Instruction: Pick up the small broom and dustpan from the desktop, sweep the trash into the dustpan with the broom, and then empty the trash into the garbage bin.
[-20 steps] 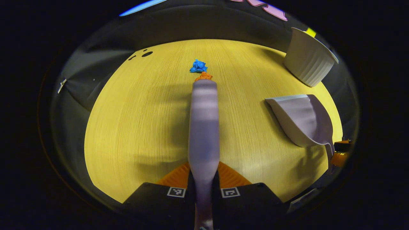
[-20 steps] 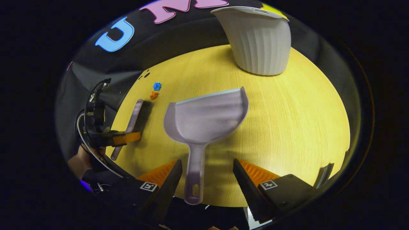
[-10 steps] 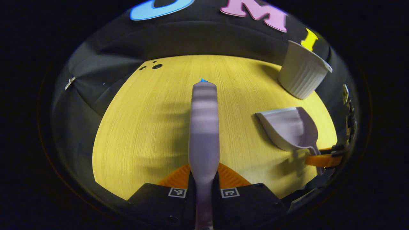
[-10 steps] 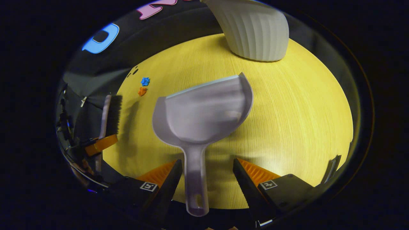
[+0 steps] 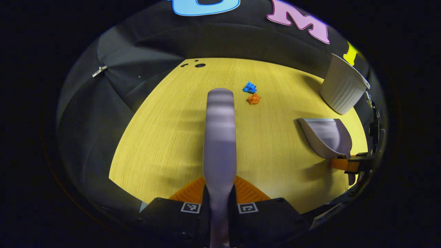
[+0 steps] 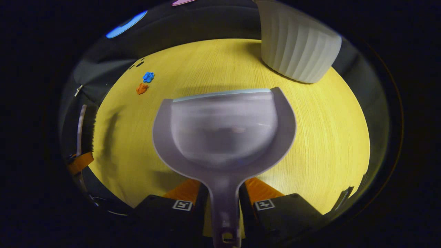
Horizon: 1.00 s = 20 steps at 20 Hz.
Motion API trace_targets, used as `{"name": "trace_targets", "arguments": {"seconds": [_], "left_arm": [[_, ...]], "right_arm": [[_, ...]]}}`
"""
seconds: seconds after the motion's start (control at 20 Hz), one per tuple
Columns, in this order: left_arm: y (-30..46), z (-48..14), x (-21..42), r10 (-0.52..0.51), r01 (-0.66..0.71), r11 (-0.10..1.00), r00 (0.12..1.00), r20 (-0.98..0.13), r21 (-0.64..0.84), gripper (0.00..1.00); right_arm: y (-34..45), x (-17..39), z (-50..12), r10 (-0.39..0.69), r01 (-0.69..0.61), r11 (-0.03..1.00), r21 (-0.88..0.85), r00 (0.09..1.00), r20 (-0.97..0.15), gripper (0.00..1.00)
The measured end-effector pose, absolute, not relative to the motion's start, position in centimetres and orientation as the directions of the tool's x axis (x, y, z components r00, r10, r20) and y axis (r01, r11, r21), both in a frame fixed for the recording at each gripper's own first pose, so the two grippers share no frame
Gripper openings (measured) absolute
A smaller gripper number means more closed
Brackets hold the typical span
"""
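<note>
Dim booth, bright tabletop, strong fisheye bending.
The dustpan (image 6: 224,131) is blurred; soft shadows fall toward 9 o'clock.

Nothing readable for you here.
You get only small square coded markers, without words or numbers, on both grippers' bodies.

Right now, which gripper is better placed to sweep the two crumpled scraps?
Left. The left gripper is shut on the grey broom, near the blue scrap and orange scrap. The right gripper holds the grey plastic dustpan.
</note>
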<state>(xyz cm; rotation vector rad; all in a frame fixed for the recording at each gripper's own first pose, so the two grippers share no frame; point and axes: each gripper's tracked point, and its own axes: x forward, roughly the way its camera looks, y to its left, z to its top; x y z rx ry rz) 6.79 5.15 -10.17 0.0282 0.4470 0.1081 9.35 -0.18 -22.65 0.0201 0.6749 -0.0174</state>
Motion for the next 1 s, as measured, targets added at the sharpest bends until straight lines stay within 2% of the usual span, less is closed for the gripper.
{"name": "trace_targets", "arguments": {"seconds": [0.05,0.1,0.15,0.2,0.25,0.4,0.5,0.55,0.65,0.7,0.85,0.9,1.0], "left_arm": [[5.3,-10.3,7.1,0.113,-0.102,0.994,0.894,-0.434,0.049,0.25],[5.3,-10.5,7.6,0.112,-0.106,0.994,0.892,-0.438,0.038,0.25],[5.1,-10.5,8.2,0.103,-0.104,0.994,0.891,-0.441,0.022,0.25],[5.0,-10.5,8.6,0.095,-0.1,0.995,0.89,-0.447,0.013,0.25],[4.9,-10.4,9.2,0.086,-0.09,0.996,0.888,-0.453,0.012,0.25],[5.9,-8.8,11.6,0.104,-0.087,0.995,0.886,-0.451,0.058,0.25],[6.5,-7.7,13.8,0.104,-0.066,0.993,0.88,-0.463,0.097,0.28],[6.9,-7.3,14.7,0.107,-0.05,0.99,0.874,-0.473,0.131,0.25],[7.9,-6.3,17.2,0.138,-0.022,0.972,0.857,-0.497,0.233,0.28],[8.0,-5.9,18.3,0.148,-0.009,0.964,0.849,-0.507,0.267,0.25],[7.2,-4.6,21.7,0.143,0.039,0.947,0.836,-0.53,0.317,0.25],[6.9,-4.1,22.8,0.138,0.058,0.941,0.832,-0.537,0.332,0.29],[6.1,-3.5,25.2,0.139,0.104,0.916,0.824,-0.549,0.388,0.25]], "right_arm": [[-0.1,9.3,-22.7,0.008,0.005,1.0,0.019,0.78,-0.626,0.33],[0.0,9.2,-22.7,0.031,-0.024,1.0,0.021,0.776,-0.63,0.39],[0.0,9.2,-22.7,0.06,-0.062,0.998,0.018,0.774,-0.63,0.39],[-0.2,9.1,-22.7,0.072,-0.09,0.996,0.003,0.775,-0.627,0.31],[-0.5,9.0,-22.8,0.075,-0.111,0.994,-0.019,0.776,-0.627,0.38],[-1.7,8.3,-23.0,0.074,-0.15,0.986,-0.069,0.777,-0.625,0.37],[-2.7,7.7,-22.6,0.077,-0.177,0.979,-0.1,0.779,-0.622,0.37],[-3.2,7.4,-22.5,0.081,-0.192,0.975,-0.115,0.781,-0.619,0.37],[-4.0,7.0,-21.9,0.092,-0.222,0.965,-0.138,0.785,-0.613,0.37],[-4.2,6.9,-21.5,0.1,-0.233,0.962,-0.142,0.785,-0.611,0.37],[-4.9,7.1,-20.6,0.111,-0.259,0.952,-0.162,0.788,-0.606,0.37],[-5.0,7.3,-20.3,0.112,-0.265,0.949,-0.171,0.79,-0.603,0.37],[-5.5,7.5,-20.5,0.106,-0.282,0.939,-0.199,0.785,-0.611,0.37]]}}
